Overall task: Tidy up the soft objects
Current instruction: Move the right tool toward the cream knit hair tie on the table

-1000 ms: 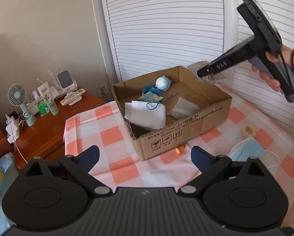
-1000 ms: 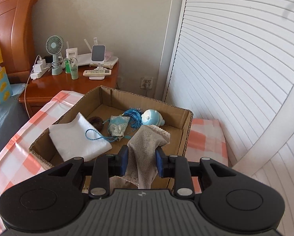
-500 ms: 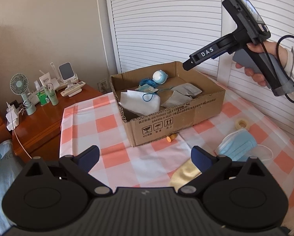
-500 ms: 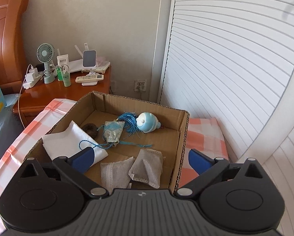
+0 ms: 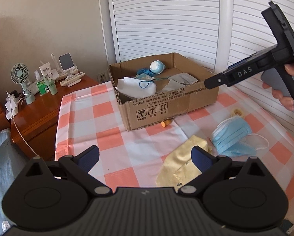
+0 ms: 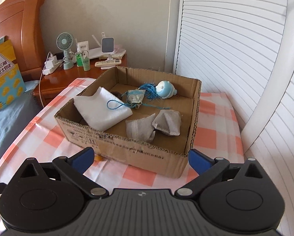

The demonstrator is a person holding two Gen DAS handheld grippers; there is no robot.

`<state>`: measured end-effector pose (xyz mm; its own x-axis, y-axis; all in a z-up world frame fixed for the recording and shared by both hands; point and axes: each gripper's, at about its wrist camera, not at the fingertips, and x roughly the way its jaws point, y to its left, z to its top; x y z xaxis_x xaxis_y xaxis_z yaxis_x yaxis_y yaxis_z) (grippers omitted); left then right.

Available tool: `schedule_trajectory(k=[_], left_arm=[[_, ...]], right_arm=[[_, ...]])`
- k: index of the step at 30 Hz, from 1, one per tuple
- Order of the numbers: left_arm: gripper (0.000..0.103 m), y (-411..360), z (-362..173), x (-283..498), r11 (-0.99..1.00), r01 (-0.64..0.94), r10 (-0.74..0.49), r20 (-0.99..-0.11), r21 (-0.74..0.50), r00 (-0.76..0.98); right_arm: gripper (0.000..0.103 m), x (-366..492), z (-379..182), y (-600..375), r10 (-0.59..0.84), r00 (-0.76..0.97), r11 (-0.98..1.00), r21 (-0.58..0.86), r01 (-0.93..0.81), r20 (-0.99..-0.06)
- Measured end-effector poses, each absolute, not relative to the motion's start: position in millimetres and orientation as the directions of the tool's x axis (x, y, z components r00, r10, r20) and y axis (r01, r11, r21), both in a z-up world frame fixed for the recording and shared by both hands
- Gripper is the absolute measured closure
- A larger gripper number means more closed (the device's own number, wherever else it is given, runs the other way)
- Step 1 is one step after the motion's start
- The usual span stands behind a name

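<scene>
Two gray cloths [image 6: 154,126] lie crumpled inside the cardboard box [image 6: 139,153]. Both grippers' fingers, left [image 5: 145,157] and right [image 6: 140,157], are wide apart, holding nothing.

- left gripper [image 5: 145,158]: black ribbed housing, two round discs, silver pivot screws, dark blue fingertip pads [image 5: 90,155]
- right gripper [image 6: 140,158]: same build; from the side, white "das" lettering, grey handle
- bare-skinned fingers [image 5: 278,95]
</scene>
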<state>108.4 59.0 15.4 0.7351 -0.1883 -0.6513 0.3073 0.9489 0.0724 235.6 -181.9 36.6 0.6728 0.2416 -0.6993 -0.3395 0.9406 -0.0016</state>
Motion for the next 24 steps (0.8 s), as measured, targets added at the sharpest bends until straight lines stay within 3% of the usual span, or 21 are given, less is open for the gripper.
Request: schedule_trajectory(k=[7, 24], left_arm=[[0.003, 64.6, 15.1, 99.4, 0.952, 0.299, -0.19, -0.644, 0.062, 0.741], [0.003, 58.6, -3.8, 119.4, 0.953, 0.302, -0.191, -0.695, 0.039, 0.693]], right_arm=[[0.0, 216.1, 20.2, -182.4, 0.248, 0.639, 0.929, -0.008, -0.369, -0.728], [0.0, 203.8, -55.7, -235.7, 0.018, 0.63, 0.99, -0.075, -0.121, -0.776]])
